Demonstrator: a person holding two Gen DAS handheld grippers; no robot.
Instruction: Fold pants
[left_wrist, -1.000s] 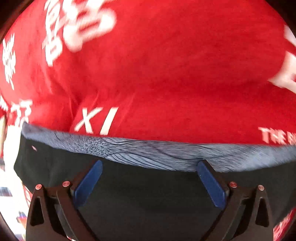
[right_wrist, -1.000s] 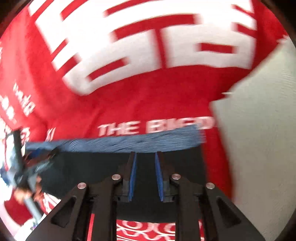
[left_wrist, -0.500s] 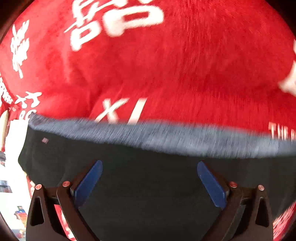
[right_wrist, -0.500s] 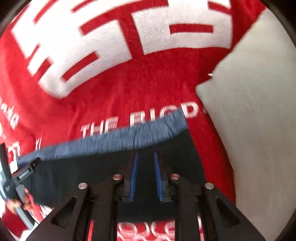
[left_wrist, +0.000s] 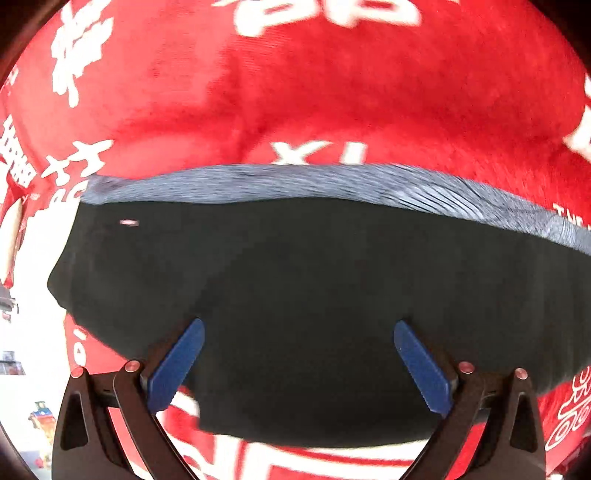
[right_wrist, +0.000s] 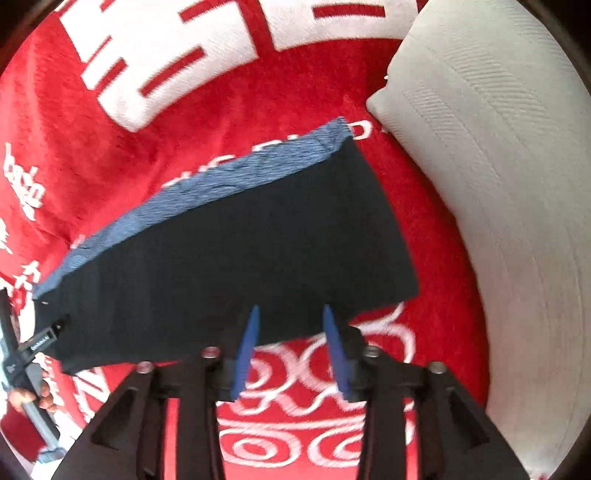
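The black pants (left_wrist: 295, 295) lie folded flat on a red blanket, with a blue-grey waistband (left_wrist: 295, 182) along the far edge. They also show in the right wrist view (right_wrist: 240, 258), with the waistband (right_wrist: 207, 188) running up to the right. My left gripper (left_wrist: 298, 328) is wide open above the near part of the pants and holds nothing. My right gripper (right_wrist: 291, 314) is partly open at the pants' near edge, and nothing is between its blue pads.
The red blanket (left_wrist: 332, 92) with white characters covers the surface; it also shows in the right wrist view (right_wrist: 92, 147). A grey-white pillow (right_wrist: 498, 184) lies to the right of the pants. The other hand-held gripper and a hand (right_wrist: 26, 369) show at the left edge.
My right gripper has opened, let go of the pants and pulled back from them. My left gripper, open throughout, has drawn back, so more of the pants shows.
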